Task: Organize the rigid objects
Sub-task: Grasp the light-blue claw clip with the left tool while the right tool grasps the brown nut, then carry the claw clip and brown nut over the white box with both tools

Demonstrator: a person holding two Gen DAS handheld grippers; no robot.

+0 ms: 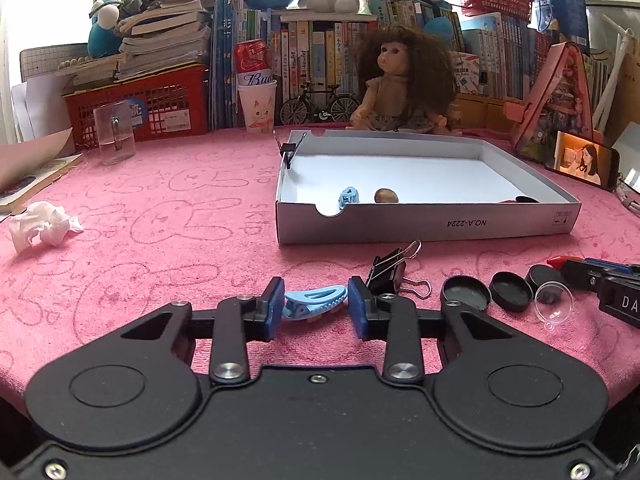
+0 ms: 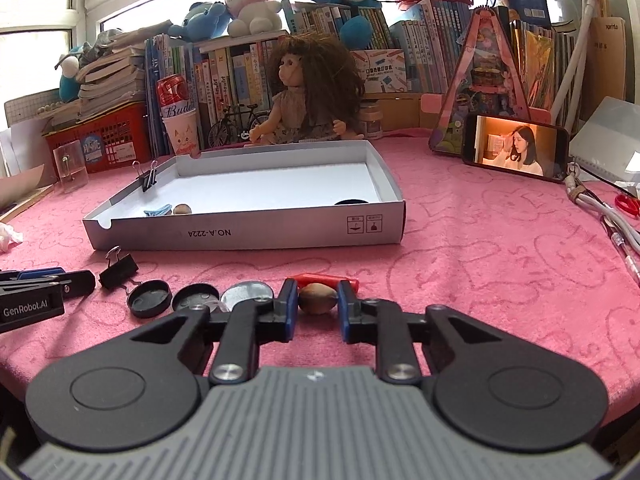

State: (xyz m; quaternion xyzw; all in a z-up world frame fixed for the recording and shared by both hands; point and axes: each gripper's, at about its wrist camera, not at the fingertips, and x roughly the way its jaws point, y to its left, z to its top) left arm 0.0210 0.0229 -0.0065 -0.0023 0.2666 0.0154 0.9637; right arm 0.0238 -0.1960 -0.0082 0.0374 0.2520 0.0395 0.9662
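Observation:
A shallow white box stands on the pink cloth and holds a blue clip, a brown nut and a black lid. My left gripper has its jaws around a light blue hair clip on the cloth, touching or nearly touching it. My right gripper has its jaws close around a brown nut, with a red pen just behind it. A black binder clip and black caps lie between the grippers.
A small binder clip is clipped on the box's left wall. A crumpled tissue, a glass cup, a clear dome lid, a phone, cables and pens, a doll, a red basket and books surround the workspace.

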